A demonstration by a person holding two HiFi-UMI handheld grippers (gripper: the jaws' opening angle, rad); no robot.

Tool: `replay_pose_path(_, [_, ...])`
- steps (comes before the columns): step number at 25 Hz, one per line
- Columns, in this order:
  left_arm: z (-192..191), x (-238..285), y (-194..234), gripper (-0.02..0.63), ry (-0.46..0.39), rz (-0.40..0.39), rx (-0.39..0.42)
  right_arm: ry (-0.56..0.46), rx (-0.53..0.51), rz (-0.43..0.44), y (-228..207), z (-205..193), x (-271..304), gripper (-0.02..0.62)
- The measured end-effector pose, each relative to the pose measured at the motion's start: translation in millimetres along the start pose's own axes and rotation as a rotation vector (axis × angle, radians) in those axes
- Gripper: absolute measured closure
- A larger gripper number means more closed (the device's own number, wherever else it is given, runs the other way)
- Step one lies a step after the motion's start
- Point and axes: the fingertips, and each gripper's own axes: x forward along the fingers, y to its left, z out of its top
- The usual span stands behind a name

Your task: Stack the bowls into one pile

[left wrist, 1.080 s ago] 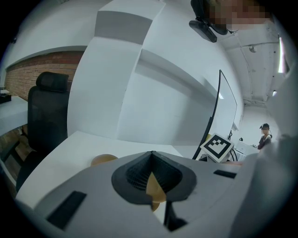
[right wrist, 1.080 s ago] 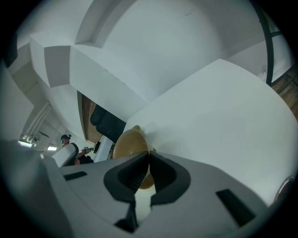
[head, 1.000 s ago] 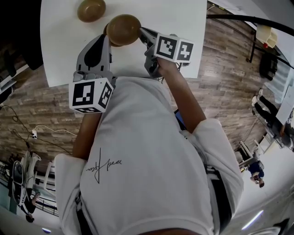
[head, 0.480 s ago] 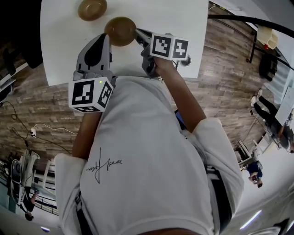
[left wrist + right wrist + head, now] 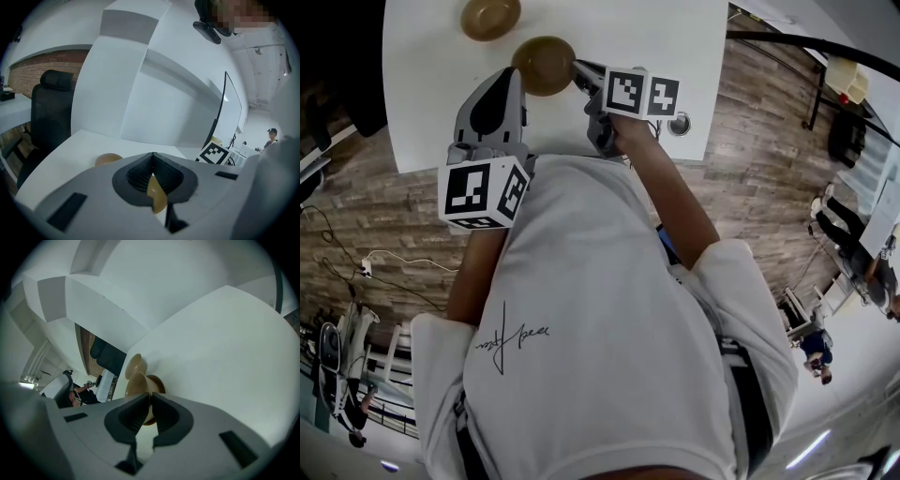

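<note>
Head view, nearest first: the left claw (image 5: 514, 82) is shut and empty just left of the held bowl (image 5: 542, 64), and it has not moved over the last second. On that bowl's right rim the right claw (image 5: 579, 71) pinches the thin wall, jaws narrow, as the right gripper view confirms. A second ago the bowl hung higher and looked larger, with another bowl peeking out from under its left edge. Now it has come down and covers that one. The right gripper view shows the lower bowl (image 5: 159, 382) as a darker rim around it, so the two appear nested, a pile of two on the bench (image 5: 656, 37). Beyond the held bowl, up and to the left, the third bowl (image 5: 490, 16) stands alone, not yet stacked. The likely next step is to release the rim, then fetch that one.
</note>
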Motion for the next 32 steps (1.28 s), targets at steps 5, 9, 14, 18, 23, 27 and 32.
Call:
replay_pose_path(5, [-1,1,-2,0.600,0.000,-0.001,0.002,0.008,-0.003,-0.004,-3,-2,1,0.577])
replay_pose_path(9, [-1,1,-1,0.601,0.001,0.000,0.000,0.013,-0.002,-0.011,-4,-3,2,0.575])
replay_pose_path(14, [-2,1,0,0.601,0.004,0.000,-0.002,0.016,-0.002,-0.017,-5,-4,3,0.574])
replay_pose_path(18, [-3,1,-1,0.600,0.004,0.000,-0.006,0.016,0.003,-0.020,-8,-3,3,0.572])
replay_pose_path(23, [-3,1,-1,0.601,0.005,-0.001,-0.010,0.024,0.008,-0.026,-10,-5,4,0.574])
replay_pose_path(27, [-2,1,1,0.600,0.007,-0.003,-0.011,0.027,0.011,-0.029,-10,-5,6,0.574])
replay_pose_path(32, [-3,2,0,0.601,0.009,-0.006,-0.014,0.028,0.007,-0.027,-11,-6,8,0.572])
